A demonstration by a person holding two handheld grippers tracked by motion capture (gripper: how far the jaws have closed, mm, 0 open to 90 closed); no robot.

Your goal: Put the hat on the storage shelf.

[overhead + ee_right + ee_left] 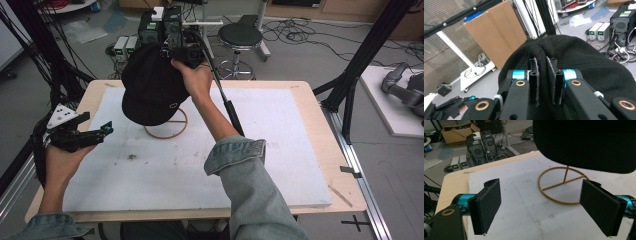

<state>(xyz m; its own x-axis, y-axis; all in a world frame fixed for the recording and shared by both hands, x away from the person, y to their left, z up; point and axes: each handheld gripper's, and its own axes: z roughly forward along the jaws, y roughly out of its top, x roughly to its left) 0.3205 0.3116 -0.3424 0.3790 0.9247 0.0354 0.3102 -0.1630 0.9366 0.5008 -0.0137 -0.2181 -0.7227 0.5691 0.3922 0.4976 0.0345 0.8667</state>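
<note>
White surface (pixel 280 150): our right tool (pixel 542 75) pinches black cap (pixel 150 90) above gold stand (pixel 167 131); left tool (pixel 544 202) gapes wide.

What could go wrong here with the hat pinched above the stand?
The right gripper holds the black hat by one bunched fold, so the fabric may slip out. The hat hangs over the gold wire stand and could snag and tip it. The left gripper is open, giving no support.
</note>
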